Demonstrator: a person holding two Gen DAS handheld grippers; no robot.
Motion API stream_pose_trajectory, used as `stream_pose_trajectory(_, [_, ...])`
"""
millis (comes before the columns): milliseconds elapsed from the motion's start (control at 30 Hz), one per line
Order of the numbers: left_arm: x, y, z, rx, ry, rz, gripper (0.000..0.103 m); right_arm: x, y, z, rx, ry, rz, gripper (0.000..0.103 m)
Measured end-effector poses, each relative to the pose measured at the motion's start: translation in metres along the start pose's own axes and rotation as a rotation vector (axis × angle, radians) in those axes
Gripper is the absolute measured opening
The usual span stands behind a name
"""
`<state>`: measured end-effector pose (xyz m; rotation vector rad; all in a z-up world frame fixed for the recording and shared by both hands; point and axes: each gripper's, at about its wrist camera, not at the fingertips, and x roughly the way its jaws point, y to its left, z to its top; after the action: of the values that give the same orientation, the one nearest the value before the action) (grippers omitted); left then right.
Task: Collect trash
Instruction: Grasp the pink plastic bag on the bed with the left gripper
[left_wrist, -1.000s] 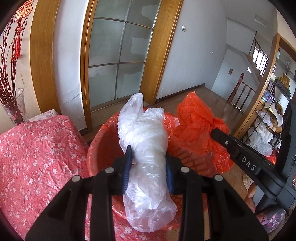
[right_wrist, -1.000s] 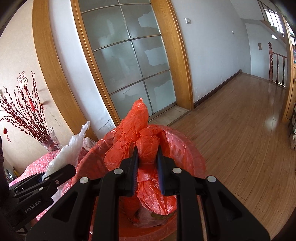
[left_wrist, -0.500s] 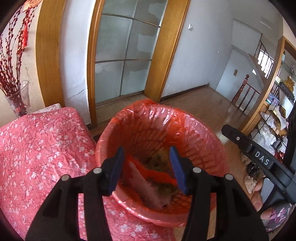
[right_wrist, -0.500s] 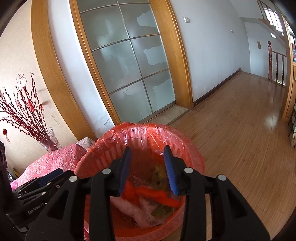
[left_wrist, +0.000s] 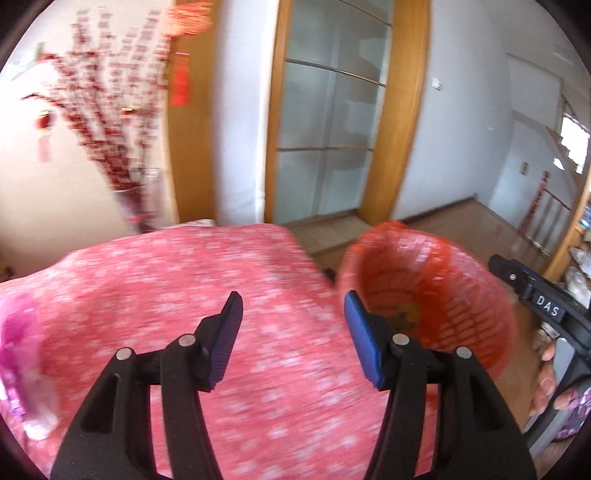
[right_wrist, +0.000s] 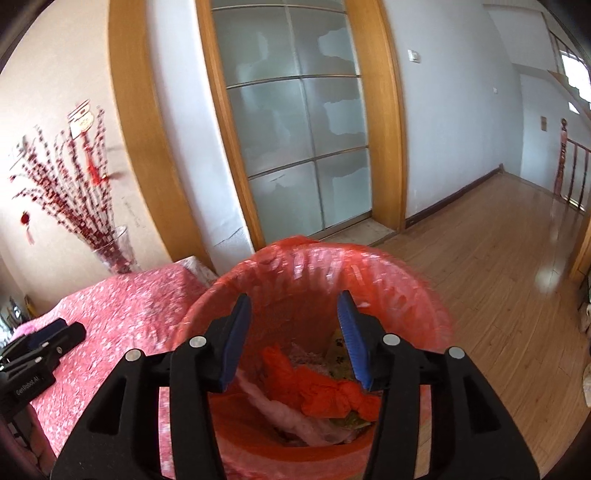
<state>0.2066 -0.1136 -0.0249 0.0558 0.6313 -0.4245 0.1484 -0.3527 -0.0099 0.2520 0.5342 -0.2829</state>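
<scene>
In the left wrist view the left gripper (left_wrist: 293, 308) fills the lower centre of the frame with its jaws spread wide and nothing between them; below it lies a table covered by a pink flowered cloth (left_wrist: 177, 295). The picture is blurred. The red bin (left_wrist: 436, 295), lined with a red plastic bag, sits at the right centre of the frame, just beside the cloth's right edge. The right gripper (left_wrist: 532, 291) shows as a black bar at the right edge, with fingers (left_wrist: 546, 369) of a hand under it. A pink, blurred thing (left_wrist: 18, 354) lies at the left edge; what it is cannot be told. A glass vase of red branches (left_wrist: 107, 122) stands in the upper left.

In the right wrist view the right gripper (right_wrist: 293, 314) is at the lower centre, jaws spread and empty, over the open mouth of the bin (right_wrist: 317, 266). Inside the bin, at the bottom centre of the frame, lie a crumpled red bag (right_wrist: 325, 391) and a clear bag (right_wrist: 280, 413) among other rubbish. The left gripper (right_wrist: 40, 343) shows at the lower left over the cloth (right_wrist: 122, 306). A frosted glass door (right_wrist: 295, 122) in a wooden frame fills the top centre, with wooden floor (right_wrist: 498, 266) at the right.
</scene>
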Motion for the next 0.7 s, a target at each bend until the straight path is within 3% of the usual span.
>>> stream_pose_trajectory(200, [-0.041,0.075,-0.016,-0.108,-0.023,0.159,0.057,0.007,0.063,-0.014,-0.105,0.046,0.123,0.050])
stream_pose_trajectory(467, [-0.092,0.186,-0.044,-0.240,-0.043,0.444,0.059,0.008,0.142,-0.036,-0.242,0.095,0.273,0.050])
stream_pose_trajectory(567, [-0.102,0.224,-0.053,-0.313,-0.039,0.490,0.059,0.008,0.163,-0.042,-0.267,0.114,0.309,0.050])
stream_pose_trajectory(700, [-0.099,0.250,-0.059,-0.361,-0.009,0.482,0.059,0.009,0.182,-0.049,-0.289,0.131,0.340,0.050])
